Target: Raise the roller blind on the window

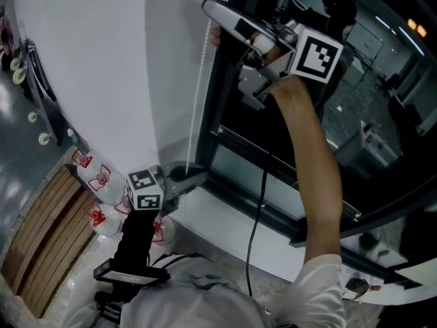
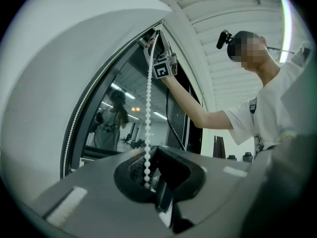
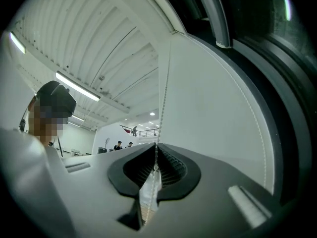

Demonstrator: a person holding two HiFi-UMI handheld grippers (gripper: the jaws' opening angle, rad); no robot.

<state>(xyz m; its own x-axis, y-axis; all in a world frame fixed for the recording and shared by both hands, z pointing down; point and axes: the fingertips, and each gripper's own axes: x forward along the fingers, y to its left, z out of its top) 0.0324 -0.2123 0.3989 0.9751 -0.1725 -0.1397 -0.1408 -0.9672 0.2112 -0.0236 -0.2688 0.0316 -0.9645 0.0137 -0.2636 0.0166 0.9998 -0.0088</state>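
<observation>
**Head view:** the camera sits above the person and faces steeply down. The right gripper shows at 12 o'clock, the left gripper toward 8 o'clock, and the window at 3 o'clock.

**Left gripper view:** the camera rides close behind its own jaws and faces upward along the bead chain. The right gripper stands well apart at 12 o'clock, and the head-mounted camera at 1 o'clock.

**Right gripper view:** the camera sits close behind its own jaws and faces up toward the ceiling.

**Overlap:** all three views share the bead chain. The head and left gripper views share the right gripper.
</observation>
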